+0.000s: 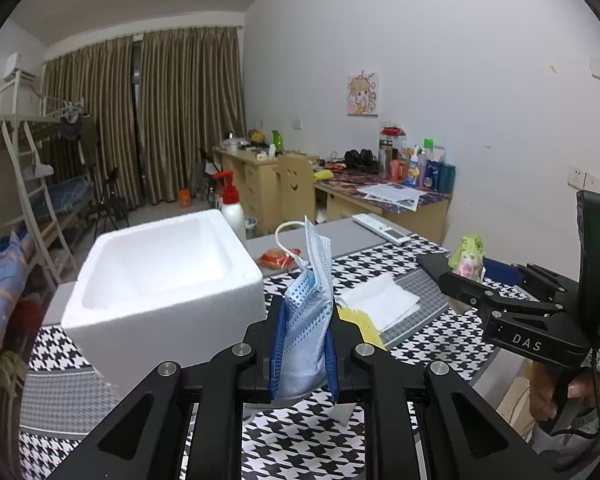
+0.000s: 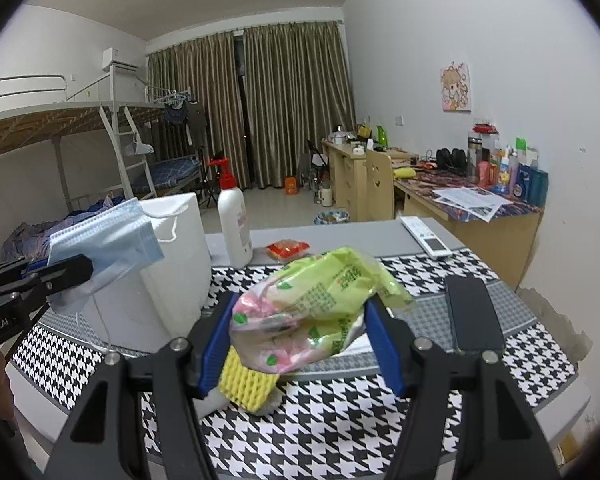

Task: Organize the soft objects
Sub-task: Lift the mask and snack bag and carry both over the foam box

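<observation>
Two things are lifted at once, one per hand, prob. so both can go into the foam box [image 1: 160, 280] in one trip. Left tongs [image 1: 302, 344] are nearly closed on a blue face mask [image 1: 308, 312], held above the table [image 1: 440, 344]; its long axis stands about upright, ear loop at the top, away from the camera. Right tongs [image 2: 296, 344] stand wider, pads pressing a green-pink soft packet [image 2: 312, 312], long axis across the jaws w/ the green end up to the right. Below it a yellow sponge [image 2: 246, 386] lies on the table. The box stands just beyond the mask, open side up, still empty.
</observation>
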Demonstrator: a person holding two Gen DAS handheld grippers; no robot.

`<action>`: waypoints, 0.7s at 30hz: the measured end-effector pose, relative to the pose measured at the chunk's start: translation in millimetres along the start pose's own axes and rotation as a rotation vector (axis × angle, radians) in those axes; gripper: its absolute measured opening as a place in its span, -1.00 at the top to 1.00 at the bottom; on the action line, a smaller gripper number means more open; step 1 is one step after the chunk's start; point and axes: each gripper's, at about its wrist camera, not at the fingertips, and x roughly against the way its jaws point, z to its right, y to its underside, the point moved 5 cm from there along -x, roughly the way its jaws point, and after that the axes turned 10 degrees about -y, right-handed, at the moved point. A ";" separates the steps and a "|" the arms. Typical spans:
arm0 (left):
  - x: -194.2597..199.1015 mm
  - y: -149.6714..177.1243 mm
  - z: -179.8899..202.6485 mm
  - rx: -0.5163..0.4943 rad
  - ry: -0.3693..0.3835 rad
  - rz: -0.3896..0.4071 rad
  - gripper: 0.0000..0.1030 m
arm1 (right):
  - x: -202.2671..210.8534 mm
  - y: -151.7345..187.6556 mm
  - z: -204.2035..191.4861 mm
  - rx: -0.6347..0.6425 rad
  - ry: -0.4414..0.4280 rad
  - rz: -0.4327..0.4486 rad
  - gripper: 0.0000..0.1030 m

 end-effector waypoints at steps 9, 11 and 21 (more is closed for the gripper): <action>9.0 -16.0 -11.7 0.015 -0.035 0.049 0.64 | -6.9 -14.2 -9.0 0.027 -0.043 0.016 -0.31; 10.4 -19.4 -16.3 0.027 -0.049 0.060 0.64 | -8.6 -16.5 -11.8 0.025 -0.076 0.018 -0.31; 16.8 -31.9 -32.6 0.053 -0.104 0.099 0.64 | -20.4 -30.2 -29.6 0.063 -0.137 0.033 -0.31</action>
